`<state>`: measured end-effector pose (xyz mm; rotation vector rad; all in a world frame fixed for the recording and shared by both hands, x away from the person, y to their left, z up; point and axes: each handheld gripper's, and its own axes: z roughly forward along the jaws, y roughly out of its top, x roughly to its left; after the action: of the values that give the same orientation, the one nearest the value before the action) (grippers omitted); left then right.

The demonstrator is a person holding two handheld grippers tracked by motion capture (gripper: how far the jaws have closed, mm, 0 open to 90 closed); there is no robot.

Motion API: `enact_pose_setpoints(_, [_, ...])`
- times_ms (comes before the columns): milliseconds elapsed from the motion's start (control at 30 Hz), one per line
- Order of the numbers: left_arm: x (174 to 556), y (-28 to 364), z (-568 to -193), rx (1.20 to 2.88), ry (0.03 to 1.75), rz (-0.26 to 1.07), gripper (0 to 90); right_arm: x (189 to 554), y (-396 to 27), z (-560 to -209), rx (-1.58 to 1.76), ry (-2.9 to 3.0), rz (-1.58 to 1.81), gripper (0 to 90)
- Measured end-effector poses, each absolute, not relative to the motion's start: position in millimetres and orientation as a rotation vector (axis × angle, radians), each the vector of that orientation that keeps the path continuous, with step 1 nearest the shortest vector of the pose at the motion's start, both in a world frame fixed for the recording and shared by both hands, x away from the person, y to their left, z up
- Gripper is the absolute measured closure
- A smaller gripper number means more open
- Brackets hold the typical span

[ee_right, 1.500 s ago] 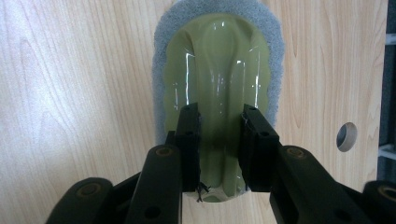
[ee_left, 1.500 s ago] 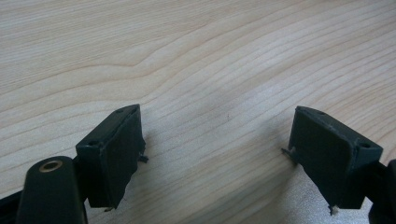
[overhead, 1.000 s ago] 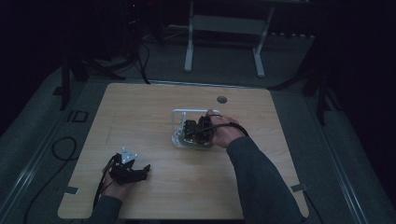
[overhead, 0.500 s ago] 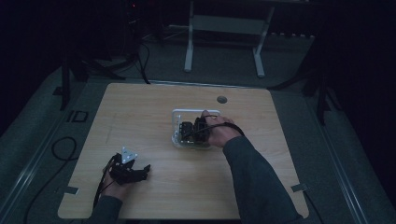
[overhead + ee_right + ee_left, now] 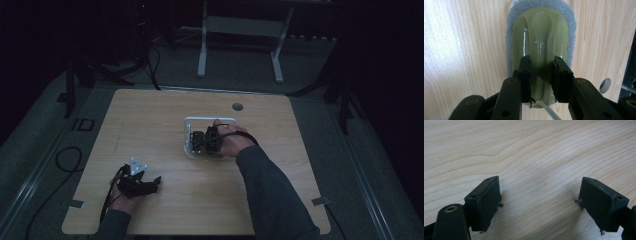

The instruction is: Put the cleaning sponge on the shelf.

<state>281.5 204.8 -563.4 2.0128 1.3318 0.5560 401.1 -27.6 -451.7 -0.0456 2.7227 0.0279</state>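
Around the raised green handle of the scrubber (image 5: pixel 540 47) the right hand-held gripper (image 5: pixel 541 80) is clamped, its jaws pressing the ridge from both sides. The scrubber's long axis runs straight ahead from that gripper, grey pad down on the counter (image 5: pixel 165 115). Well apart from the scrubber, toward the counter's near left edge, the left hand-held gripper (image 5: pixel 541 205) rests wide open over bare wood, so the right hand is nearer.
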Motion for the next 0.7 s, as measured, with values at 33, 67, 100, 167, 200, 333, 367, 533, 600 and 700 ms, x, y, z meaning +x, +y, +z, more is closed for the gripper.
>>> enact_pose_setpoints(33, [281, 205, -563, 2.013, 1.332, 0.556, 17.9, 401, -27, -453, -0.048, 2.721, 0.027, 71.7])
enact_pose_setpoints(67, [281, 205, -563, 2.013, 1.332, 0.556, 17.9, 401, -27, -454, -0.042, 2.722, 0.025, 71.7])
enact_pose_setpoints(100, [281, 205, -563, 2.013, 1.332, 0.556, 17.9, 402, -27, -454, -0.047, 2.723, 0.025, 71.7])
enact_pose_setpoints(167, [281, 205, -563, 2.013, 1.332, 0.556, 17.9, 403, -26, -456, -0.048, 2.729, 0.023, 71.7])
enact_pose_setpoints(200, [282, 205, -563, 2.014, 1.331, 0.557, 17.9, 404, -25, -456, -0.049, 2.729, 0.022, 71.7])
enact_pose_setpoints(333, [282, 205, -563, 2.013, 1.331, 0.557, 17.9, 405, -23, -460, -0.053, 2.729, 0.008, 71.7])
enact_pose_setpoints(367, [282, 205, -563, 2.012, 1.332, 0.556, 17.9, 406, -23, -460, -0.056, 2.73, 0.003, 71.7])
enact_pose_setpoints(533, [281, 205, -563, 2.012, 1.332, 0.556, 17.9, 406, -21, -461, -0.058, 2.725, -0.004, 71.7])
enact_pose_setpoints(600, [282, 205, -563, 2.012, 1.331, 0.557, 17.9, 406, -20, -462, -0.056, 2.716, -0.01, 71.6])
enact_pose_setpoints(700, [282, 205, -563, 2.011, 1.331, 0.557, 17.9, 406, -19, -464, -0.061, 2.696, -0.014, 71.5])
